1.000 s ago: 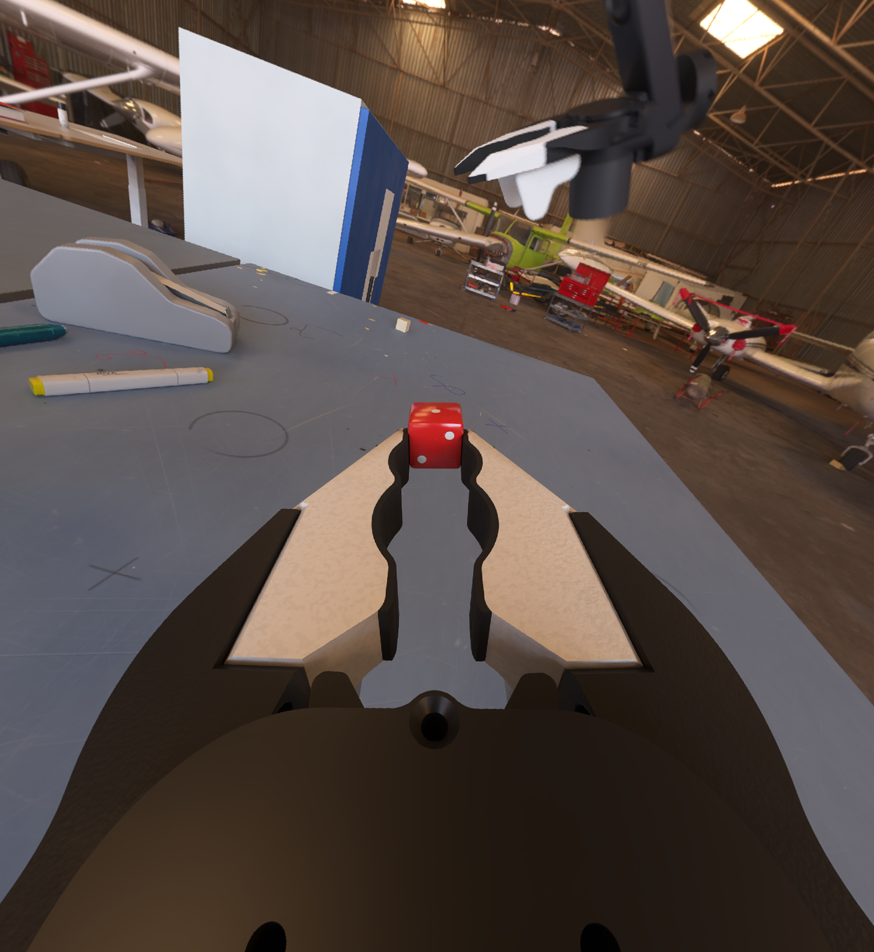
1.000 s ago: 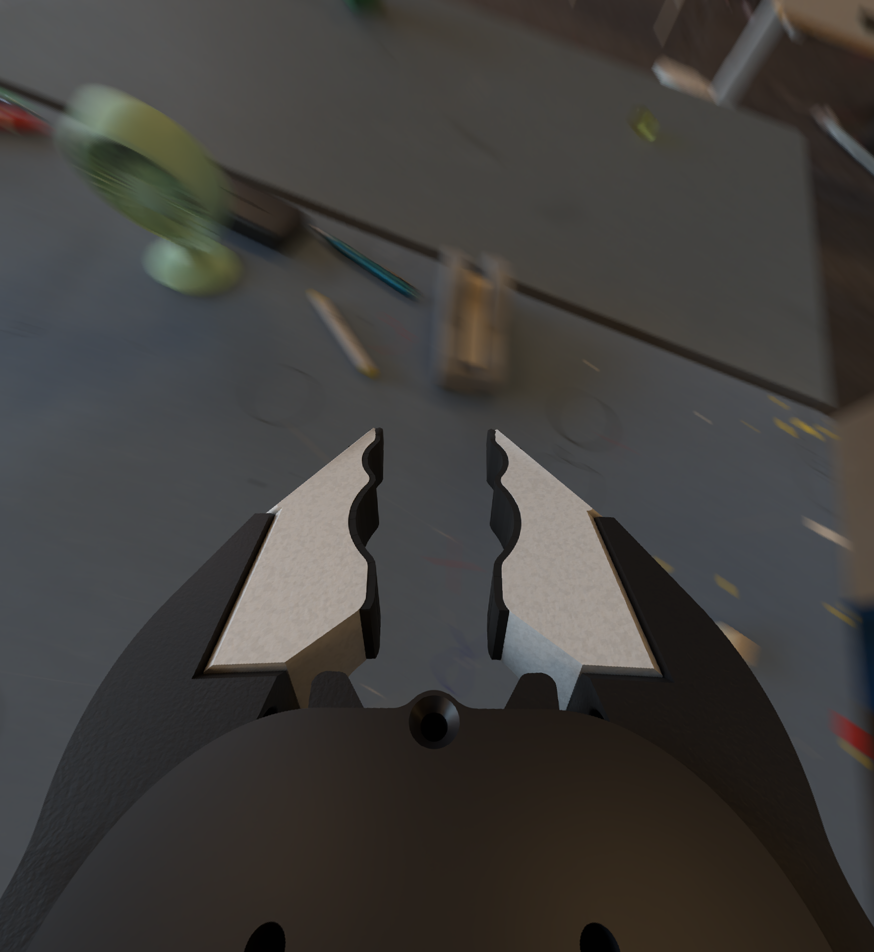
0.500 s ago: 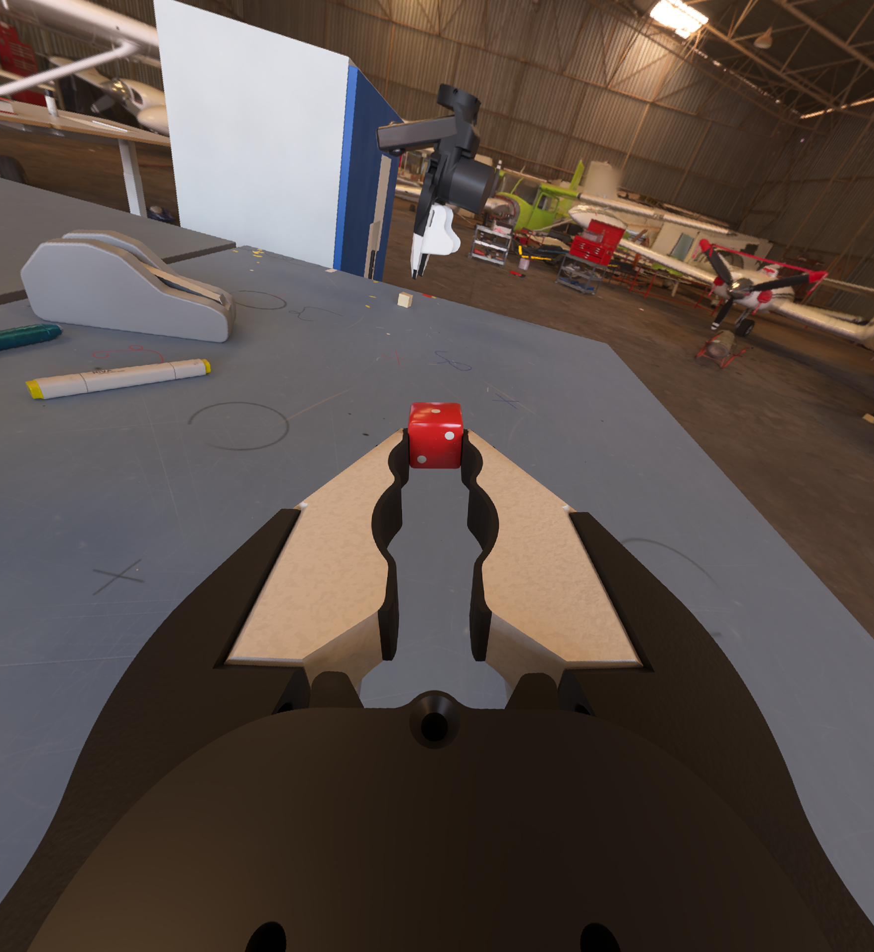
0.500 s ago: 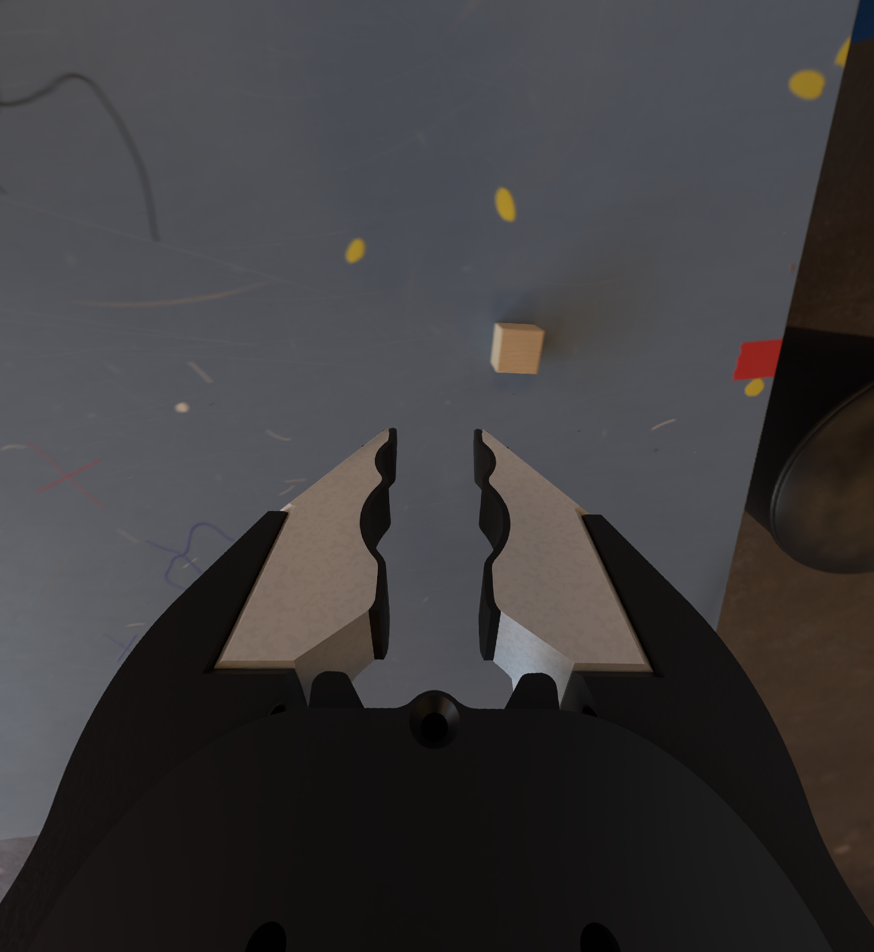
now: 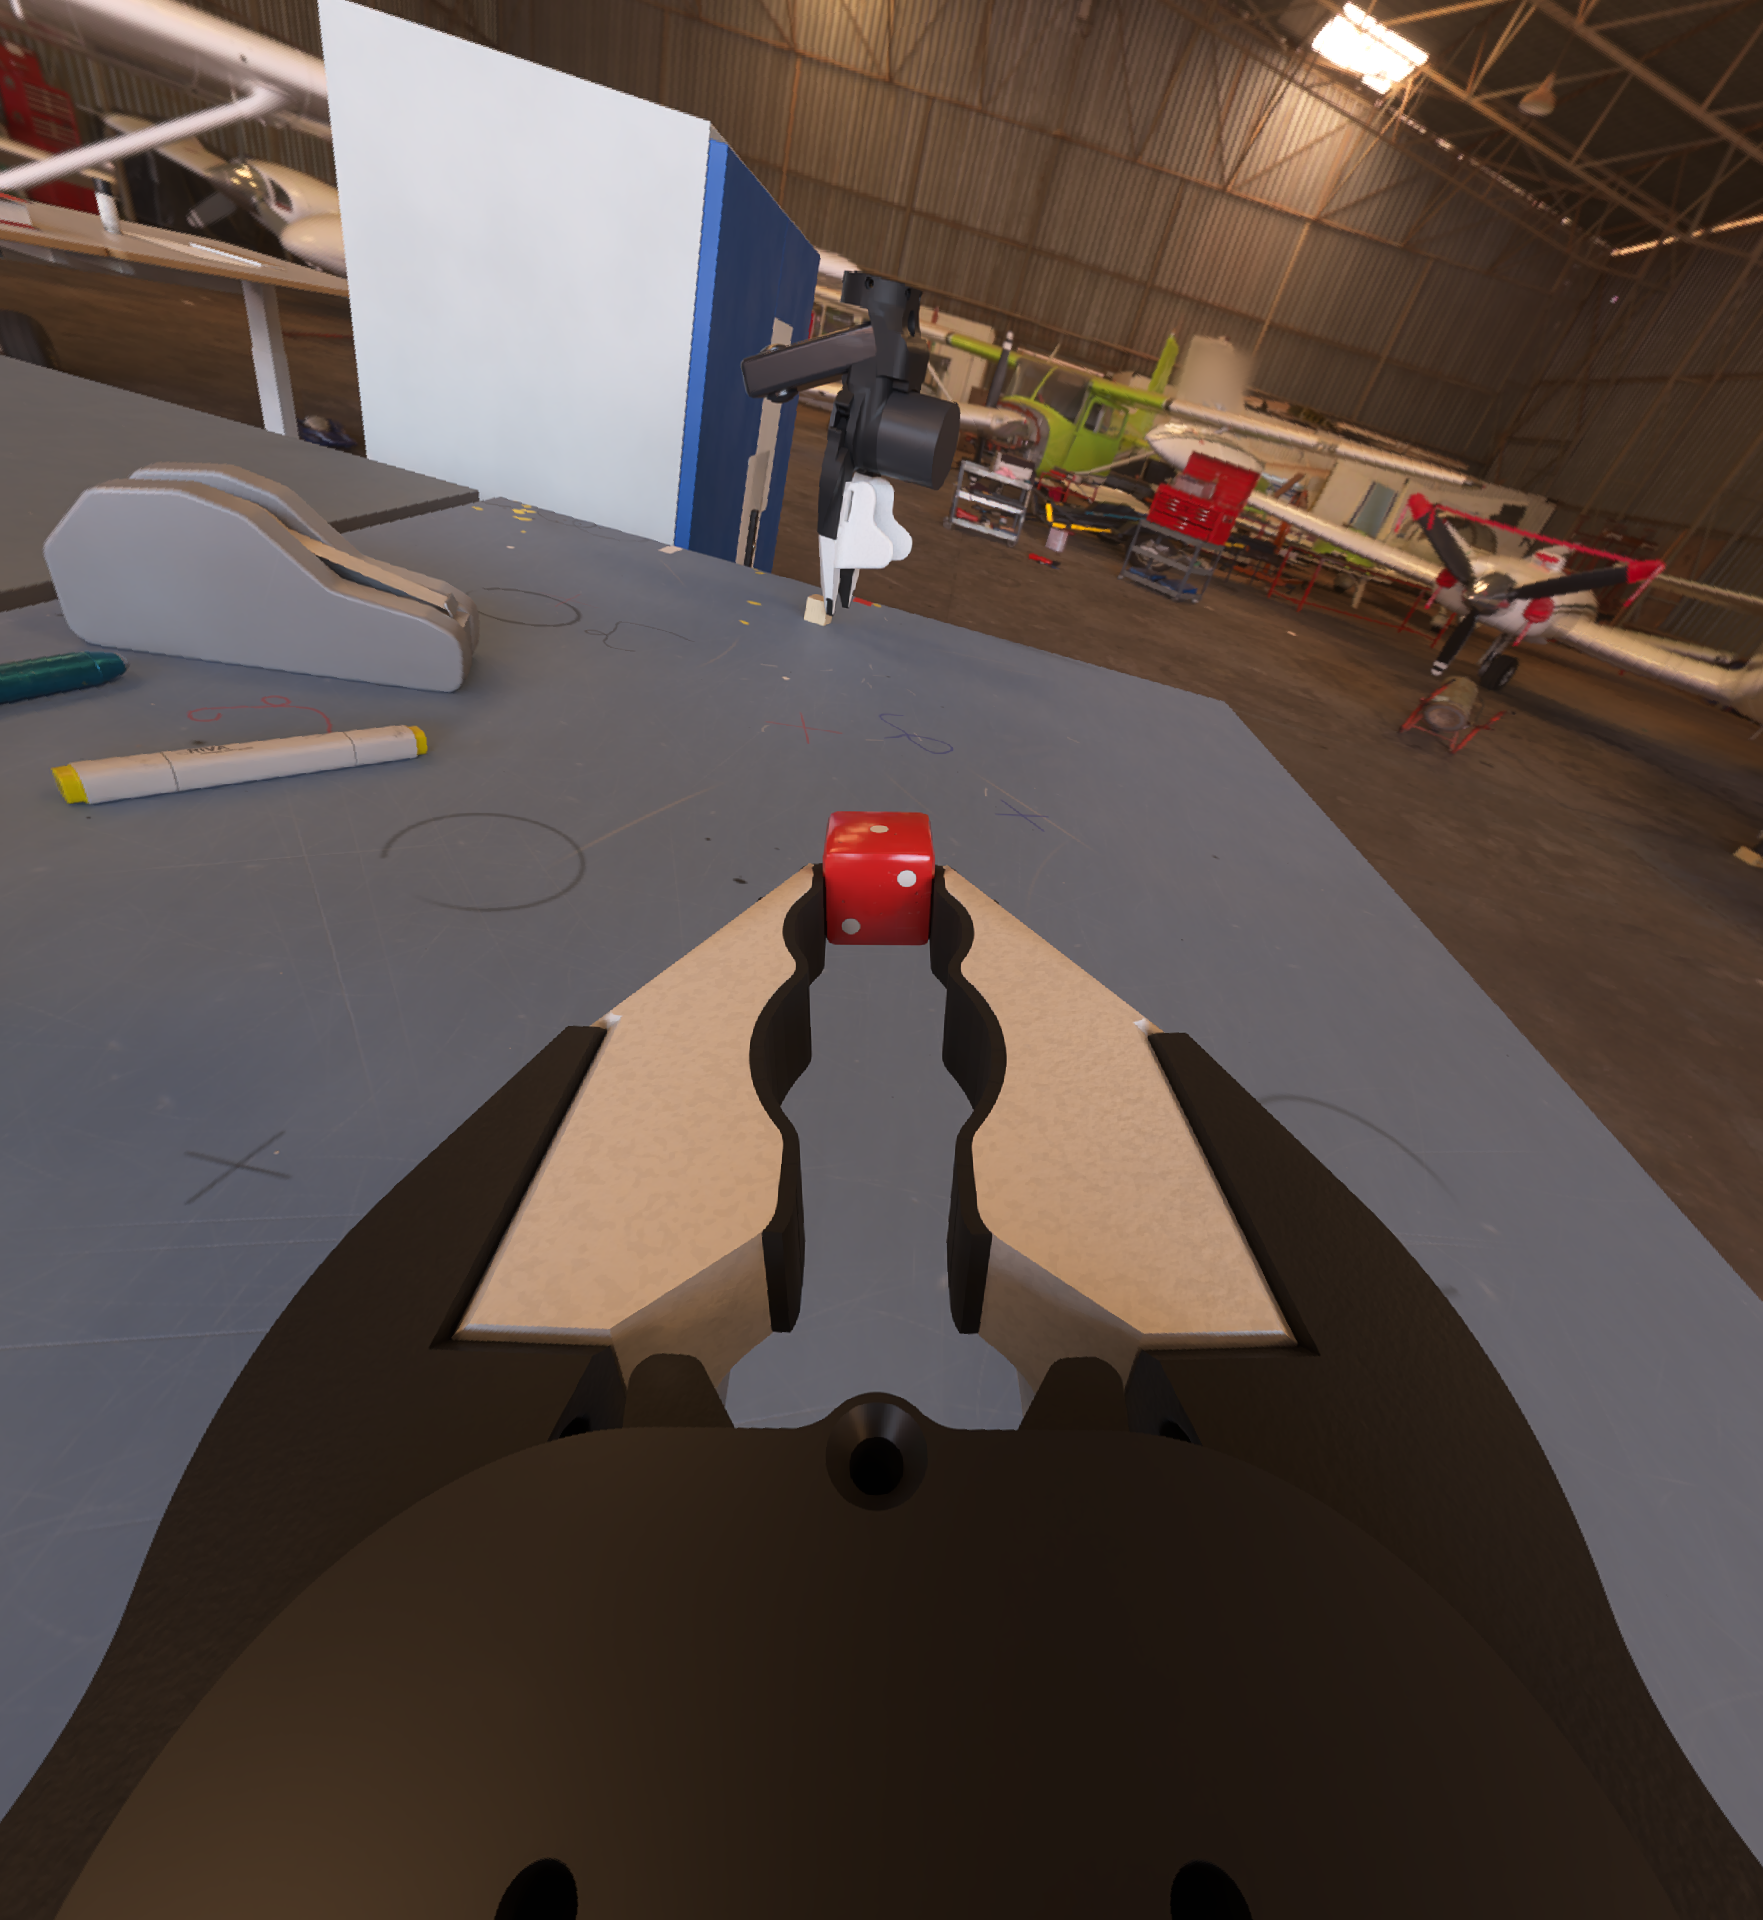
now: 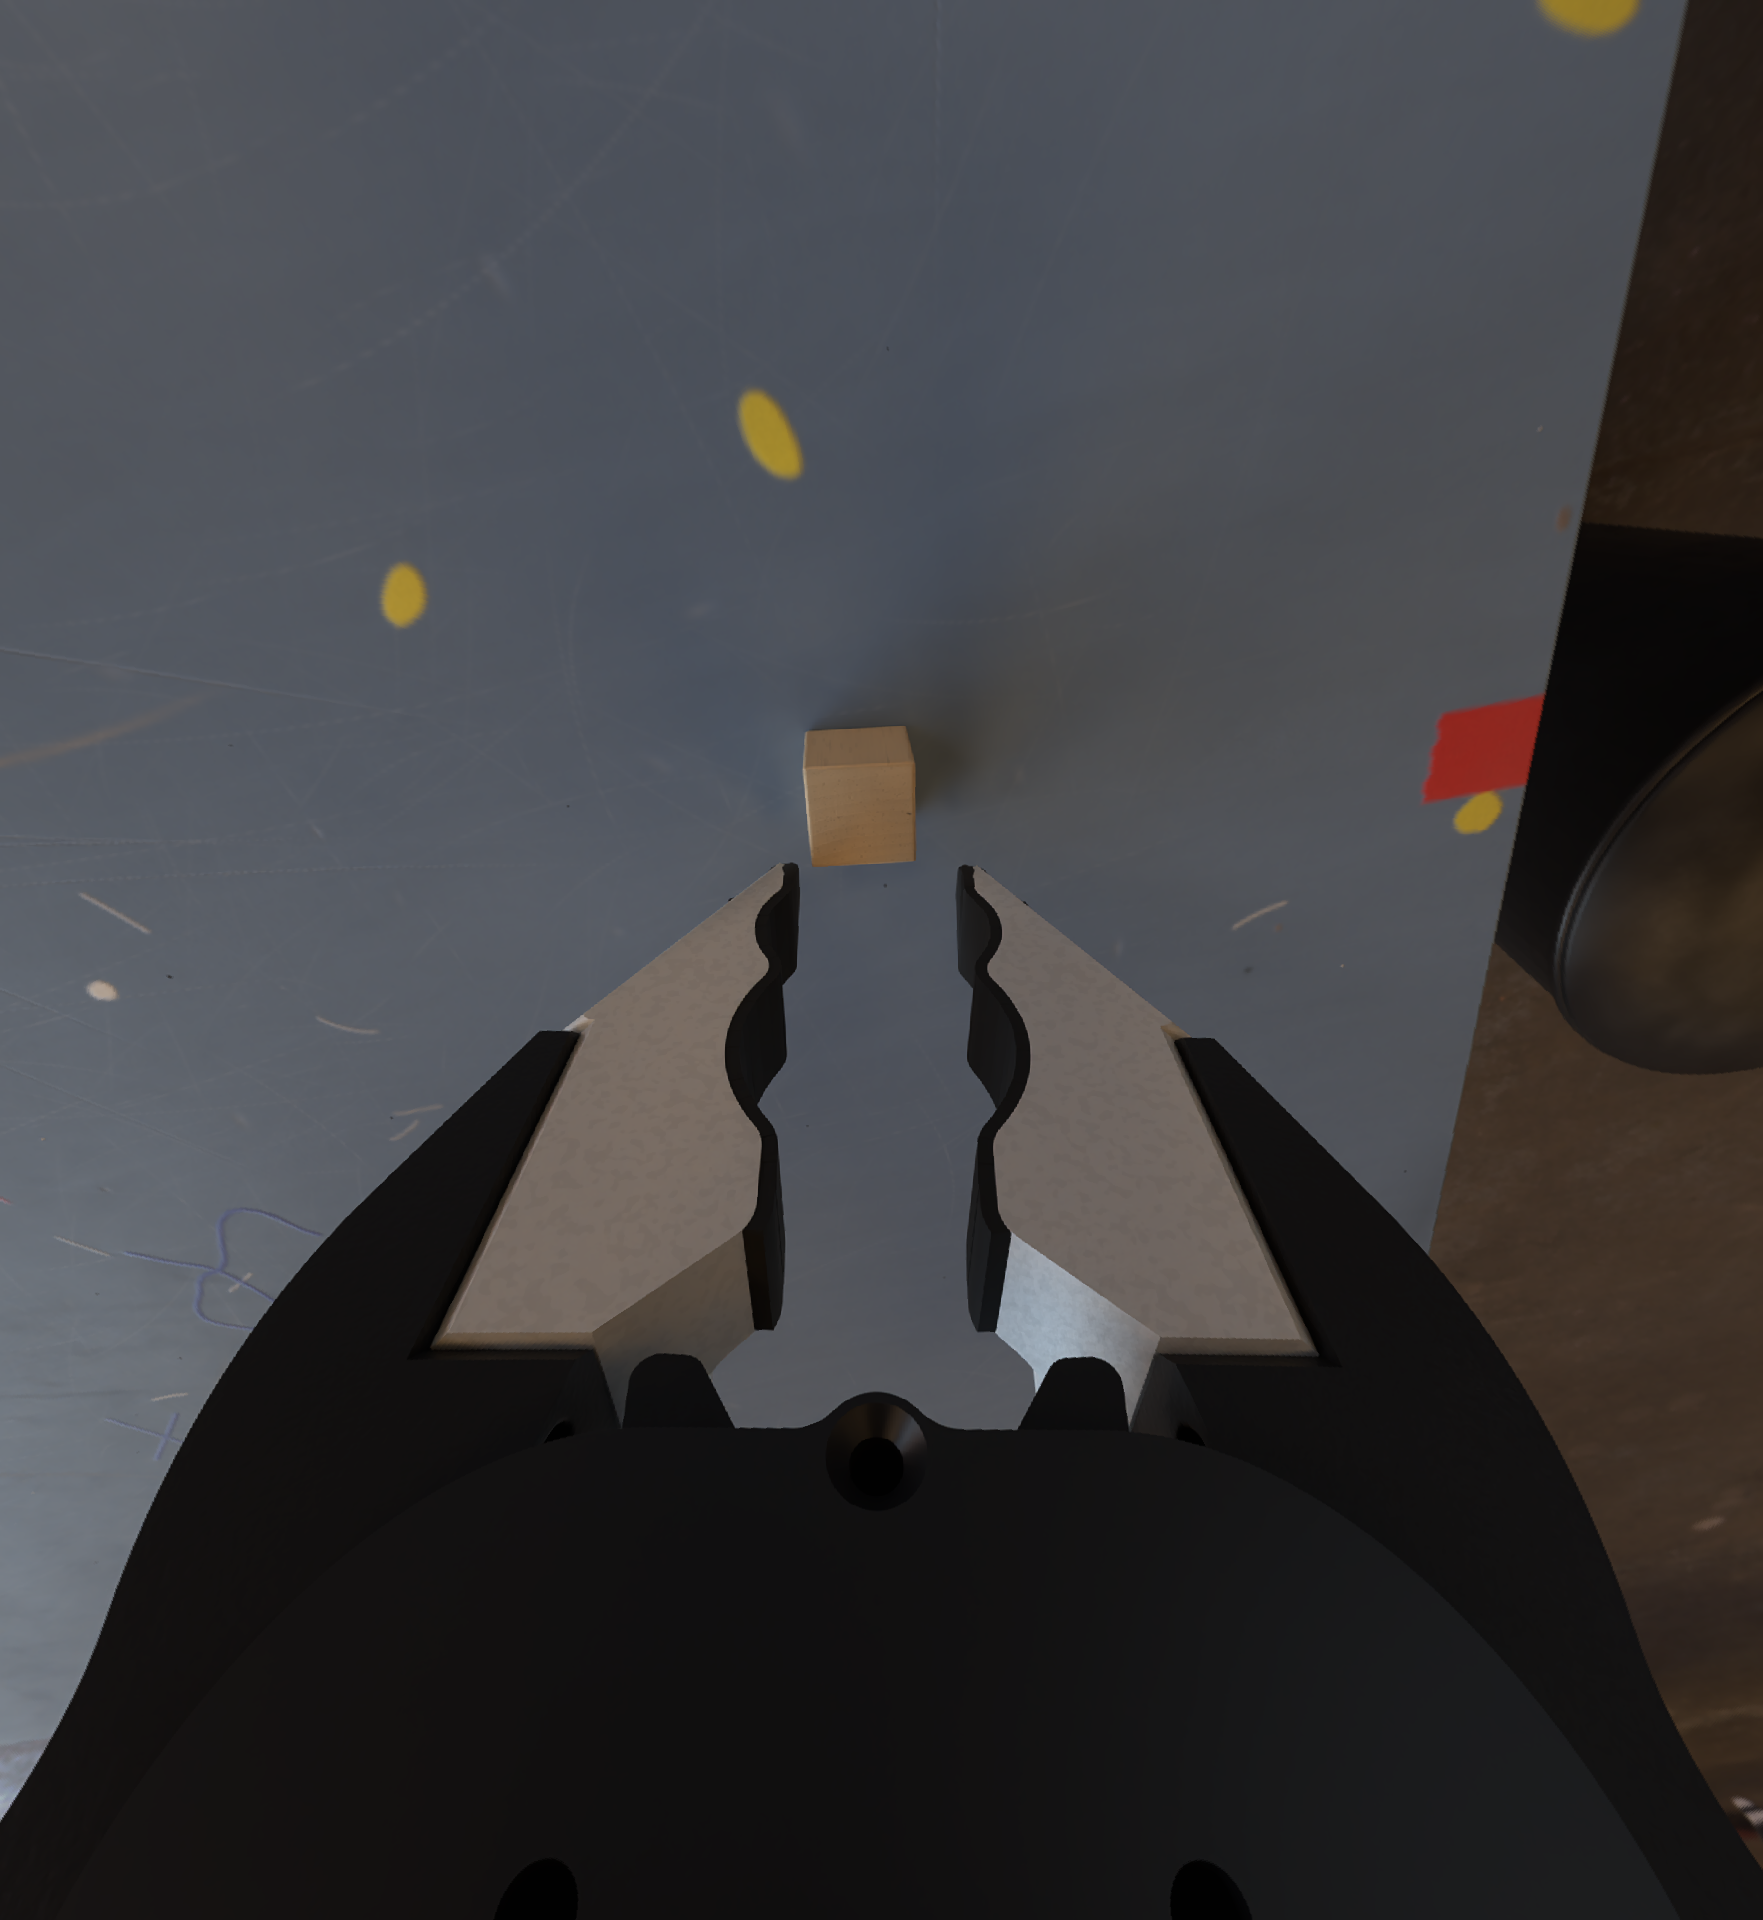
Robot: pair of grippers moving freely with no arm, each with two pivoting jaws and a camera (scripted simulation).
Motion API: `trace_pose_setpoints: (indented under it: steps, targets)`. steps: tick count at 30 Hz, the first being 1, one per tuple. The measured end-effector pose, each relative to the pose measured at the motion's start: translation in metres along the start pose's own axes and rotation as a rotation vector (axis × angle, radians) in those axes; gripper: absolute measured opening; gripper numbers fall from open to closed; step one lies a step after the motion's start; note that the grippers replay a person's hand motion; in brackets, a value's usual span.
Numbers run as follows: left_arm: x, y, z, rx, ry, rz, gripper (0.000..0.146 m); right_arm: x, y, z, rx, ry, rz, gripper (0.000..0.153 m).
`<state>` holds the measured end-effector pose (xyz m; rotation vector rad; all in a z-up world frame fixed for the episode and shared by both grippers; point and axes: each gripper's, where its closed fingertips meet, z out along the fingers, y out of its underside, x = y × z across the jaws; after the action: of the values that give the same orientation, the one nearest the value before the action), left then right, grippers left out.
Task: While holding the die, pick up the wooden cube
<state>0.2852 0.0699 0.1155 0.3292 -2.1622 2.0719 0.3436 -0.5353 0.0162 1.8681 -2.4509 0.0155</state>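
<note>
Meanwhile, left gripper: the left gripper (image 5: pixel 877 896) is clamped on the red die (image 5: pixel 878 879), pinched between its fingertips and held clear above the grey table (image 5: pixel 233 987).
Right gripper: the right gripper (image 6: pixel 877 878) points down at the table with its jaws apart and nothing between them.
Wooden cube: the wooden cube (image 6: pixel 858 795) sits on the table just ahead of the right fingertips, roughly centred on the gap, not yet between them.
What changed: half a second ago the cube lay farther ahead and off to the right of the gap; now the gripper has closed in and lined up, with its jaws wider. Seen from the left wrist, it has dropped almost to the table beside the cube (image 5: pixel 817 609).
Meaning: the approach looks nearly done; a short advance and a squeeze would likely finish the pick, with the die already secured.
Farther out: a white marker (image 5: pixel 238 763), a teal pen (image 5: pixel 20 681) and a grey tape dispenser (image 5: pixel 253 587) lie off to the left gripper's left; a white-and-blue board (image 5: pixel 544 312) stands beyond.
Writing: small print on the marker is too small to make out; the table bears only scribbles, crosses and circles.
</note>
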Motion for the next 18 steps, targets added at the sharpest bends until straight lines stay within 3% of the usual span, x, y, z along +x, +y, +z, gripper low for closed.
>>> trace_pose_setpoints:
  steps: [18]
  targets:
    - [0.0015, 0.0024, 0.0023, -0.007, 0.010, -0.006, 0.019, 0.0022, -0.0036, 0.0078, -0.082, 0.028, -0.035, 0.030]
